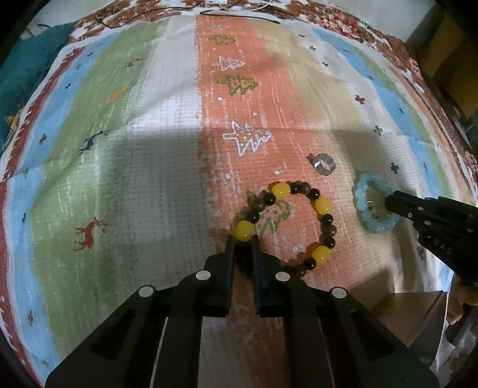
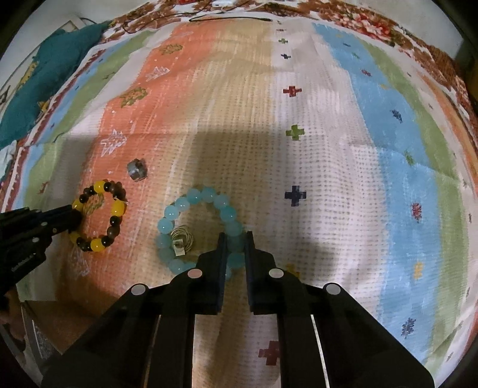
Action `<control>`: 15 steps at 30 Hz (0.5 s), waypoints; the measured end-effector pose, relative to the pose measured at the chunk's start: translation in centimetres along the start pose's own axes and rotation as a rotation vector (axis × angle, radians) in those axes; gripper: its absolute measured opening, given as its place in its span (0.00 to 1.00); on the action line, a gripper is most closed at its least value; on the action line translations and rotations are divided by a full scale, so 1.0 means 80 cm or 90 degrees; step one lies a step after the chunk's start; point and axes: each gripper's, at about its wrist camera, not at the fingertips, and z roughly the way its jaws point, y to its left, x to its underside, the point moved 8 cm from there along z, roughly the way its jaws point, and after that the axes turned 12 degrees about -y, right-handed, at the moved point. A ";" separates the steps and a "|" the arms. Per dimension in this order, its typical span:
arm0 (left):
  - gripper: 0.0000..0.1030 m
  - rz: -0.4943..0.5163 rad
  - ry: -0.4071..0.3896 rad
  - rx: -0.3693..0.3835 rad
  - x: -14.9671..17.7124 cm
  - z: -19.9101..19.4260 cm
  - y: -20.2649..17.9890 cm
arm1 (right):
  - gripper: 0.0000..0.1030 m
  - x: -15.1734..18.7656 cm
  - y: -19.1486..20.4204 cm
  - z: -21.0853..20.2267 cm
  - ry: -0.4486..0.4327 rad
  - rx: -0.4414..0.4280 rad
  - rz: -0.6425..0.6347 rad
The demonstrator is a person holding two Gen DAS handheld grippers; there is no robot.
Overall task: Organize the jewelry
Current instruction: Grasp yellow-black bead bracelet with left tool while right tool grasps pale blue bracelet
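Observation:
A bracelet of yellow and dark brown beads (image 1: 322,206) lies on the striped cloth. My left gripper (image 1: 242,241) is shut on its near side, by a yellow bead; it also shows in the right wrist view (image 2: 115,209). A light blue bead bracelet (image 2: 197,203) lies to its right, with a small silver ring piece (image 2: 180,240) inside its loop. My right gripper (image 2: 234,238) is shut on the blue bracelet's near right side; the bracelet shows in the left wrist view (image 1: 363,206). A silver ring (image 1: 324,163) lies beyond the bracelets.
The colourful striped cloth (image 1: 149,149) covers the surface. A teal cloth (image 2: 38,89) lies at the far left. A wooden box edge (image 1: 403,313) shows at the near right of the left wrist view. A dark cord (image 2: 230,18) lies at the far edge.

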 end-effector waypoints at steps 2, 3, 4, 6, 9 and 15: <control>0.09 -0.001 -0.005 0.004 -0.001 -0.008 -0.002 | 0.12 -0.003 -0.002 -0.007 -0.009 0.011 -0.006; 0.09 -0.003 -0.010 0.007 -0.002 -0.014 -0.003 | 0.12 -0.005 -0.004 -0.010 -0.012 0.016 -0.008; 0.09 -0.004 -0.014 0.011 -0.003 -0.019 -0.005 | 0.12 -0.007 -0.005 -0.016 -0.017 0.020 -0.010; 0.09 -0.006 -0.021 0.015 -0.005 -0.028 -0.007 | 0.12 -0.009 -0.007 -0.023 -0.024 0.020 -0.010; 0.09 -0.012 -0.032 0.018 -0.009 -0.040 -0.014 | 0.12 -0.010 -0.009 -0.034 -0.033 0.022 -0.009; 0.09 -0.019 -0.052 0.034 -0.018 -0.059 -0.030 | 0.12 -0.010 -0.008 -0.054 -0.043 0.021 -0.009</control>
